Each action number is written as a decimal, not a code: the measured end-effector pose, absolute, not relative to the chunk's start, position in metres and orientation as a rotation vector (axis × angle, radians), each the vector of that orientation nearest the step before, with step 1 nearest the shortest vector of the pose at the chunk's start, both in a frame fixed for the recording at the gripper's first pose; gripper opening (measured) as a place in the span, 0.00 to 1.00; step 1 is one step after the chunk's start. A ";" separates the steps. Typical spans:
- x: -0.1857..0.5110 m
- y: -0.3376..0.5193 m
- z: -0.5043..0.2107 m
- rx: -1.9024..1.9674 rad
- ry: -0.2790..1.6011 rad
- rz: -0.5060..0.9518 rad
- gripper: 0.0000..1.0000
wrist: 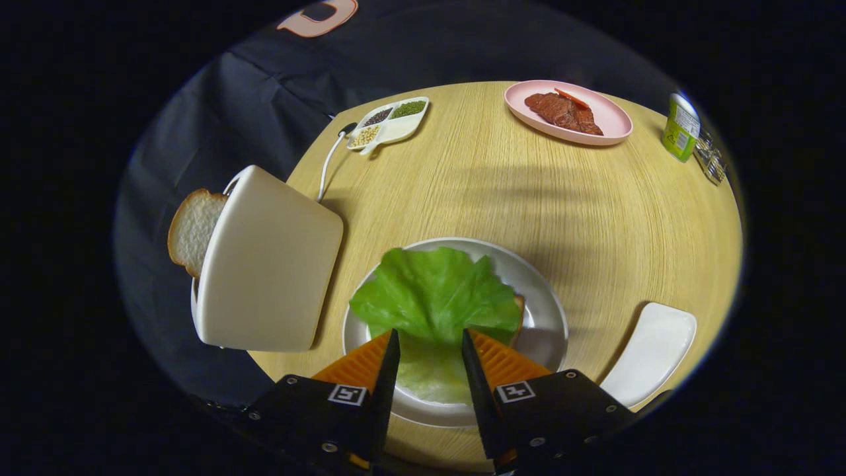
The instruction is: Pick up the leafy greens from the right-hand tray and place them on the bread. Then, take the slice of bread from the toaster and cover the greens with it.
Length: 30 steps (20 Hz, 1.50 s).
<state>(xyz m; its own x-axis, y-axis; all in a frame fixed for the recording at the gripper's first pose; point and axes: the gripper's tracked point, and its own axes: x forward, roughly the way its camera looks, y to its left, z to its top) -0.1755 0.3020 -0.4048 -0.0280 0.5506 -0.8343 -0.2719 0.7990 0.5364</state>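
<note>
Leafy greens (pixel 436 297) flat on bread, stem end between the parted claw (pixel 429 338) fingers

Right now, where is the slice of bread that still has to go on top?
It stands in the toaster, its slice of bread poking out the top, beside the plate with the leafy greens, beyond the open gripper.

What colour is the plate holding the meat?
Pink. The plate at the table's far side shows clearly in the gripper view; the gripper is open.
</note>
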 end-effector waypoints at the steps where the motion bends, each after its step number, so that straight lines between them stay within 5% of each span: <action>1: -0.173 0.302 -0.403 0.240 1.450 0.667 0.60; 4: -0.168 0.302 -0.389 0.260 1.423 0.665 0.73; 10: -0.148 0.313 -0.325 0.297 1.340 0.674 0.85; 18: -0.124 0.367 -0.227 0.219 1.266 0.756 0.85; 30: -0.134 0.479 -0.207 0.053 1.322 0.797 0.87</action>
